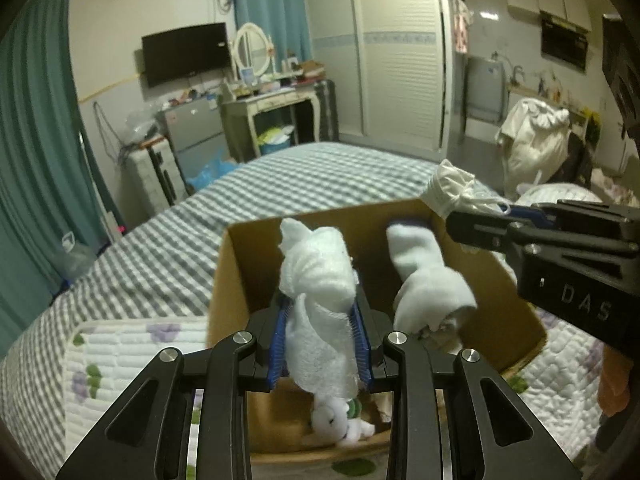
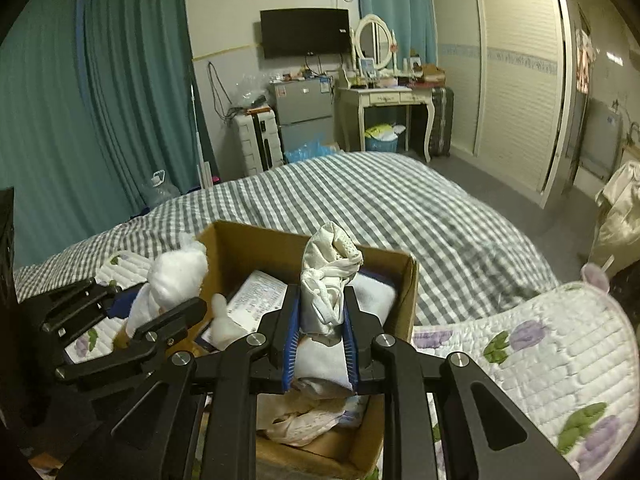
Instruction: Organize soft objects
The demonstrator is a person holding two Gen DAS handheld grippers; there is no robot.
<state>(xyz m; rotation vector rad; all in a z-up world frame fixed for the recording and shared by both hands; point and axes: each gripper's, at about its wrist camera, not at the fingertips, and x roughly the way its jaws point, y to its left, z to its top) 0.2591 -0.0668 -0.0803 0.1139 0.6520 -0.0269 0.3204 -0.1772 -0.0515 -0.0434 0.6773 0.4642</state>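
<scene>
An open cardboard box [image 1: 236, 272] stands on the bed; it also shows in the right wrist view [image 2: 404, 300]. My left gripper [image 1: 320, 312] is shut on a white plush toy [image 1: 316, 280] and holds it over the box. My right gripper [image 2: 320, 312] is shut on a bundle of cream-white cloth [image 2: 326, 280] above the box's right side. In the left wrist view the right gripper [image 1: 468, 224] comes in from the right with that cloth [image 1: 452, 188]. A white sock-like piece [image 1: 424, 276] lies in the box. Folded white fabric [image 2: 376, 292] and paper [image 2: 256, 296] are inside too.
The box sits on a white quilted mat with purple flowers [image 2: 540, 352] over a grey checked bedspread [image 2: 360, 200]. Beyond the bed are a dresser with a mirror [image 2: 384, 96], a small fridge [image 2: 304, 112], teal curtains [image 2: 100, 100] and a wardrobe [image 2: 512, 68].
</scene>
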